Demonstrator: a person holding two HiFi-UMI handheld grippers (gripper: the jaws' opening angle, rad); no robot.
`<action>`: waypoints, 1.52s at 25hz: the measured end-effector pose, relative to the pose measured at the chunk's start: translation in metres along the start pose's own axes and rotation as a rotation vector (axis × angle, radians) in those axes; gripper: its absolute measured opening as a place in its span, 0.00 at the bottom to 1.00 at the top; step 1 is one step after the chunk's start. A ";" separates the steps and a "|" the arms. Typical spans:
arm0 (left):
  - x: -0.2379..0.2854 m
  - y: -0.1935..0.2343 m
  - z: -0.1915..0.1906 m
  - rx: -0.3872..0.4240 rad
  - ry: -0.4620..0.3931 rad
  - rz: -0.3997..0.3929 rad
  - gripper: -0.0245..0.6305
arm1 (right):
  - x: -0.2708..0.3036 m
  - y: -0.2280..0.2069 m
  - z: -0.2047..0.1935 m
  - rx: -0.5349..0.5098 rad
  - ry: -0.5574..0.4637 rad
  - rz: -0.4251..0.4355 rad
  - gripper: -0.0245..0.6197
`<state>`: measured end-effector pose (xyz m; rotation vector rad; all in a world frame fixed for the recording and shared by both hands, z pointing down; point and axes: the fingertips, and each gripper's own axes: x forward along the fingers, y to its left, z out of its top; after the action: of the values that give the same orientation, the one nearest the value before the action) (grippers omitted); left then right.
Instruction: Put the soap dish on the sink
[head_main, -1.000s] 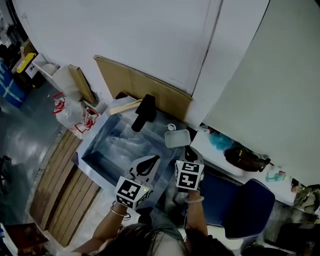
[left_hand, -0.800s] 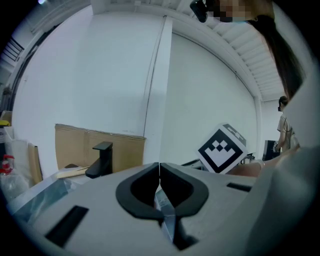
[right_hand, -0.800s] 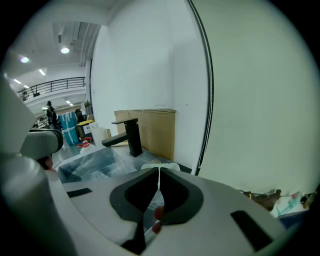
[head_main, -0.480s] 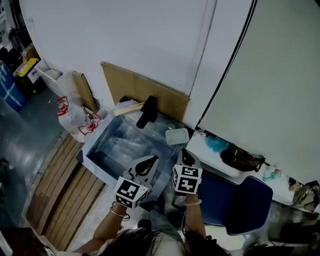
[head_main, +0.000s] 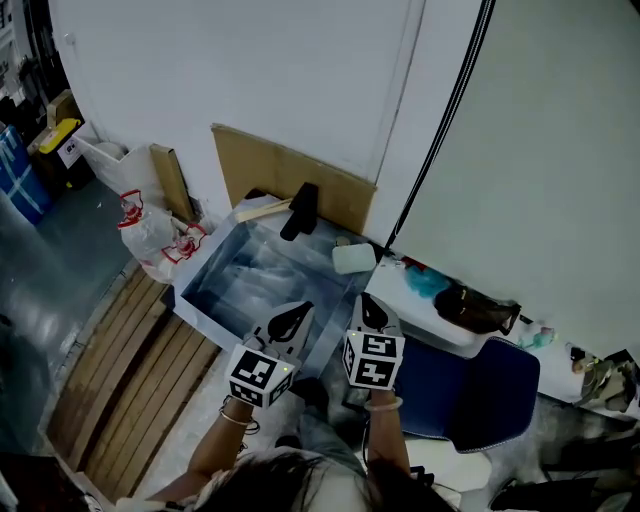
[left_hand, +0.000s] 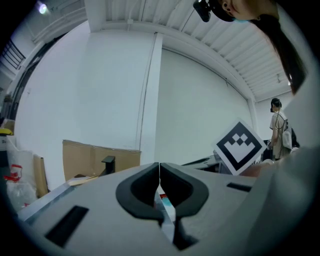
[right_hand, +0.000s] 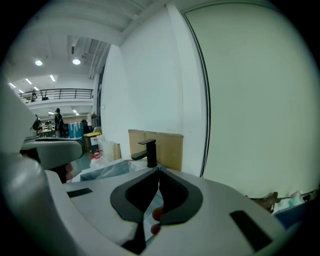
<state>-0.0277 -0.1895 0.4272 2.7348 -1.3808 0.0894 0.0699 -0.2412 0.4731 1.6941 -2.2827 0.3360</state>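
The pale soap dish (head_main: 354, 258) rests on the right rear corner of the sink (head_main: 222, 252), a steel basin with a black faucet (head_main: 300, 210) at its back rim. Both grippers hover at the sink's near edge, short of the dish. My left gripper (head_main: 297, 313) is shut with nothing in it, and in its own view the jaws (left_hand: 159, 174) meet. Just below the dish, my right gripper (head_main: 368, 303) is also shut and empty, its jaws (right_hand: 159, 172) pressed together. The faucet (right_hand: 149, 151) shows ahead in the right gripper view. Neither gripper view shows the dish.
A cardboard sheet (head_main: 290, 178) leans on the wall behind the sink. A plastic bag (head_main: 150, 235) lies to its left, above wooden slats (head_main: 120, 395). To the right stand a white shelf (head_main: 425, 312) with a teal item and a blue chair (head_main: 485, 395).
The head view has shifted, so the sink and dish sit a little higher in the picture. Both grippers stay shut and have drawn slightly back from the dish.
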 end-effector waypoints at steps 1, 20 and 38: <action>-0.006 -0.002 0.001 -0.002 -0.006 0.003 0.05 | -0.006 0.004 0.000 -0.004 -0.008 0.001 0.08; -0.100 -0.049 0.029 0.050 -0.075 -0.007 0.05 | -0.132 0.051 0.020 -0.040 -0.153 -0.025 0.08; -0.160 -0.075 0.045 0.078 -0.105 -0.032 0.05 | -0.212 0.092 0.023 -0.101 -0.212 -0.054 0.08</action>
<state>-0.0617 -0.0209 0.3653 2.8630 -1.3871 -0.0027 0.0376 -0.0336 0.3741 1.8123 -2.3485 0.0298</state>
